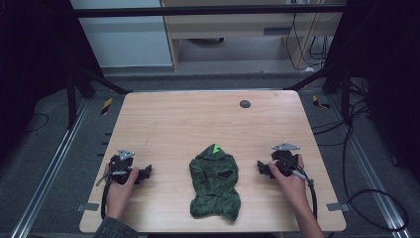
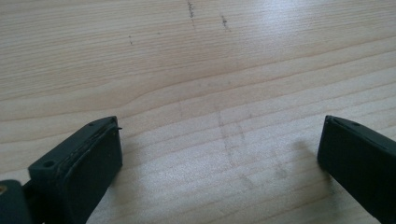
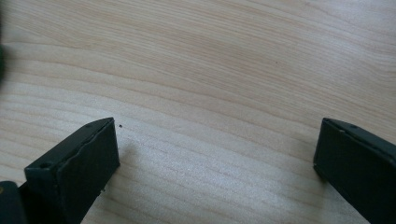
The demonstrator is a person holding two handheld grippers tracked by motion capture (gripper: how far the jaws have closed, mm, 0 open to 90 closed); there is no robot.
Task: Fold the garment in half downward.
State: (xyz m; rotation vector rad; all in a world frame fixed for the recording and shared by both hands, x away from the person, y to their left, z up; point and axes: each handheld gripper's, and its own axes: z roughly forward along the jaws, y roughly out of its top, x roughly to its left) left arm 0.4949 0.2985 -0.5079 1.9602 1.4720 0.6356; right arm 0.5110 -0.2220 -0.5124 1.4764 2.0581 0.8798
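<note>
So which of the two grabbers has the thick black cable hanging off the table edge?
The right gripper: its cable loops past the table's near right corner.

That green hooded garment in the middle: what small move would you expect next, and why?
Probably both grippers move inward toward the green garment. It lies crumpled between them, untouched. The left gripper and right gripper rest on the table either side, jaws wide open with nothing between them.

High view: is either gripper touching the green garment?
No: the green garment lies alone mid-table, with the left gripper and right gripper apart on either side.
</note>
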